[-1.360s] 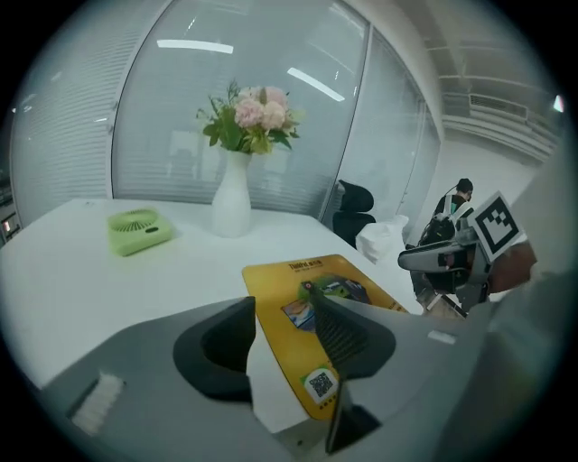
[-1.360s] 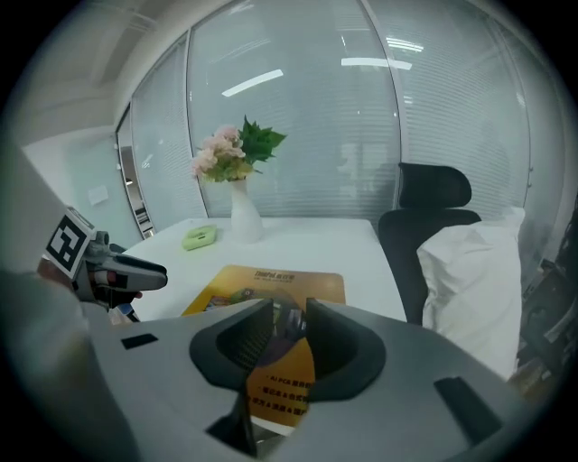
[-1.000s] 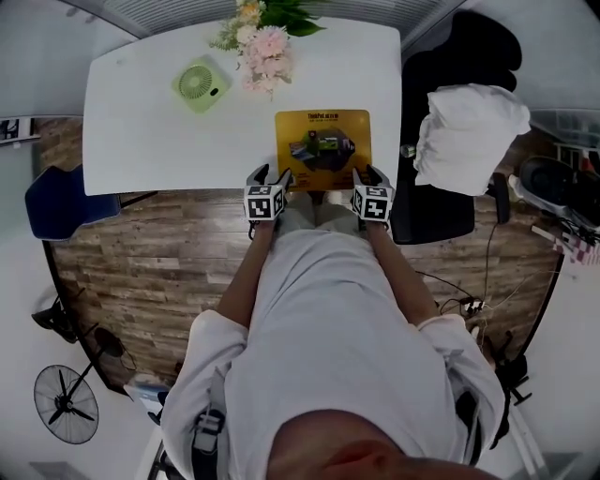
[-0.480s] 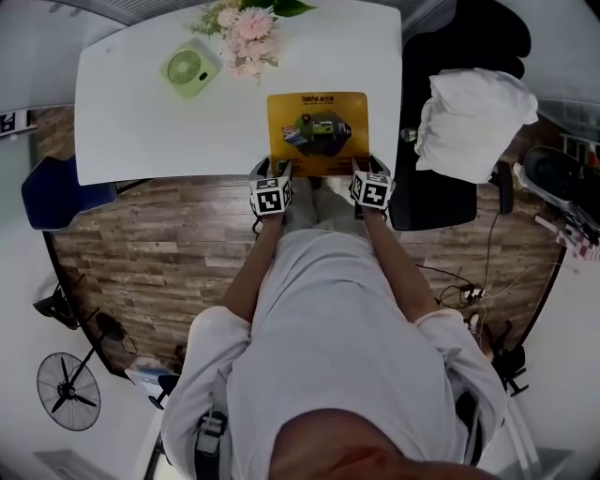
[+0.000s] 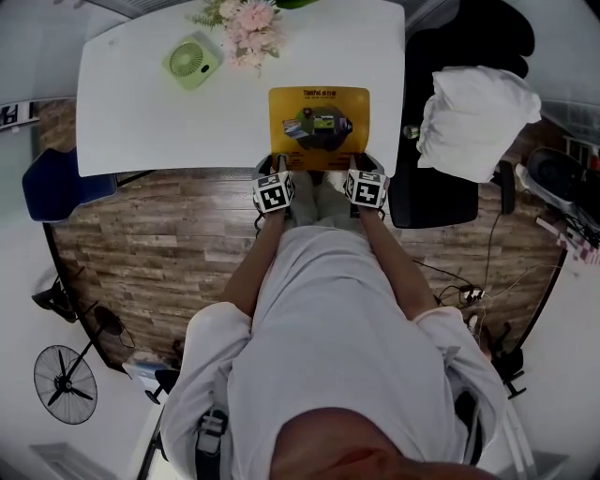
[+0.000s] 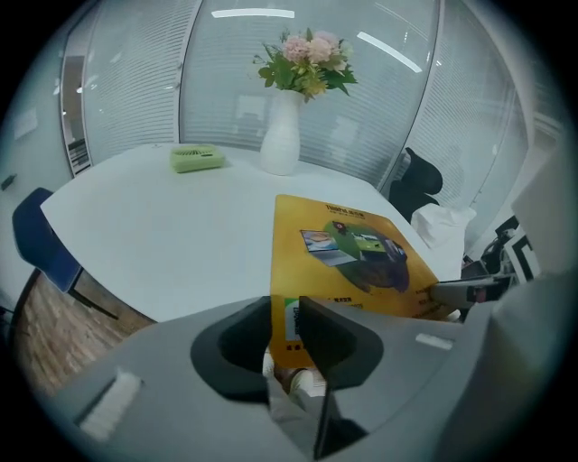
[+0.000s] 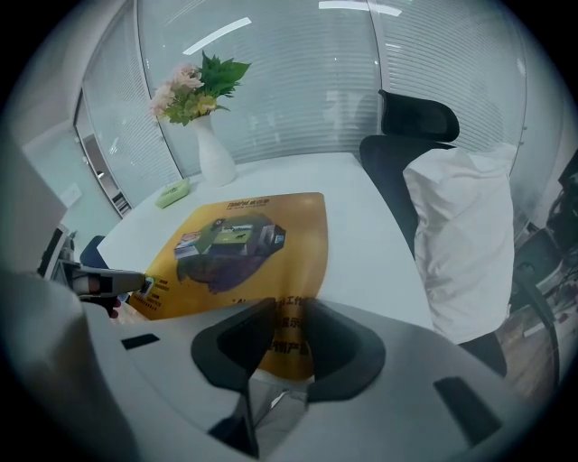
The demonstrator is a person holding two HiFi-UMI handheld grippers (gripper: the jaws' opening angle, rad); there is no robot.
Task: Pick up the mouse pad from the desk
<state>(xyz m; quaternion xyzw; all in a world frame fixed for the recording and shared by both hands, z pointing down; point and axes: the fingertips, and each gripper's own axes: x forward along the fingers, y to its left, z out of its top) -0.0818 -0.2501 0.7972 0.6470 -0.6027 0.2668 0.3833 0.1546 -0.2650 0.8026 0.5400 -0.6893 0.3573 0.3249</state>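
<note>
The yellow mouse pad (image 5: 319, 122) with a printed picture lies on the white desk (image 5: 169, 122), its near edge at the desk's front edge. My left gripper (image 5: 279, 169) is at the pad's near left corner and my right gripper (image 5: 359, 170) at its near right corner. In the left gripper view the jaws (image 6: 284, 311) are closing, with the corner of the pad (image 6: 361, 253) in the narrow gap between them. The right gripper (image 7: 291, 316) is also closing around the near edge of the pad (image 7: 235, 244). A gap still shows in both.
A green desk fan (image 5: 190, 62) and a white vase of flowers (image 5: 246, 23) stand at the desk's far side. A black chair with a white cloth (image 5: 473, 117) is on the right, a blue chair (image 5: 56, 183) on the left, and a floor fan (image 5: 64, 384) stands lower left.
Both grippers have moved forward and down to the pad's near corners. Their fingers now overlap the pad's near edge.
</note>
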